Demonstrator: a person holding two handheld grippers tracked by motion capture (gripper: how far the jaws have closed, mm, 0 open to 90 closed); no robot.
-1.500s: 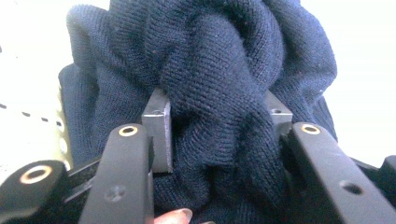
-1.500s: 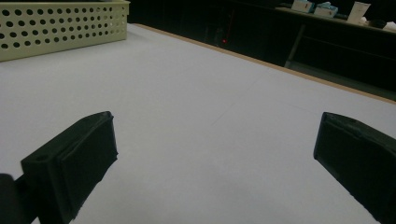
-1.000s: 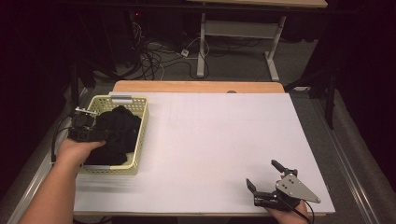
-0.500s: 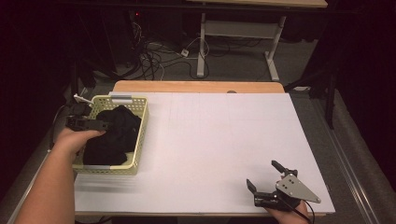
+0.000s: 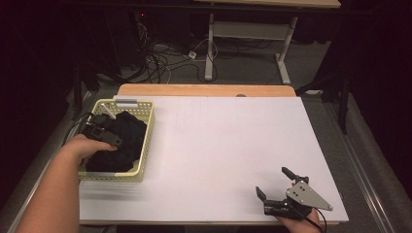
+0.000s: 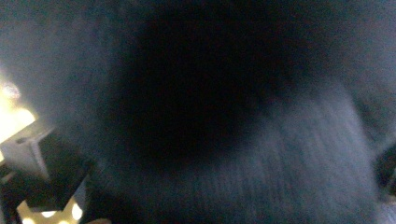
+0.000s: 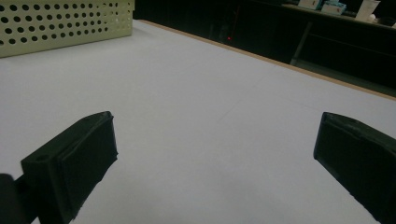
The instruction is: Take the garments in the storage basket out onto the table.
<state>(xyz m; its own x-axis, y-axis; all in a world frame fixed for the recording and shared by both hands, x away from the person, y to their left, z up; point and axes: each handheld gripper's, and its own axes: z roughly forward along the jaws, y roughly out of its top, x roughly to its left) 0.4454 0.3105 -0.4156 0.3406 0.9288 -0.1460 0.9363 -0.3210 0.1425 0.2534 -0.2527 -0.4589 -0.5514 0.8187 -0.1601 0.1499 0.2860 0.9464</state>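
The left gripper (image 5: 104,131), held from the lower left, now lies lower in the yellow perforated basket (image 5: 145,141) than a second ago, when it stood near the basket's far left corner; it has come nearer the person and is pressed down into the black garment (image 5: 124,143). Its jaws have just been opening and stand spread; in the left gripper view blurred dark knit cloth (image 6: 280,154) lies right against the camera, and whether cloth sits between the jaws cannot be told. The garment is a crumpled heap inside the basket, at the table's left edge; its long axis follows the basket's, running from the near side to the far side of the white table (image 5: 223,145), with no distinct end discernible. The right gripper (image 5: 277,189) is unchanged near the table's near right corner, jaws wide apart over bare surface, pointing toward the basket.
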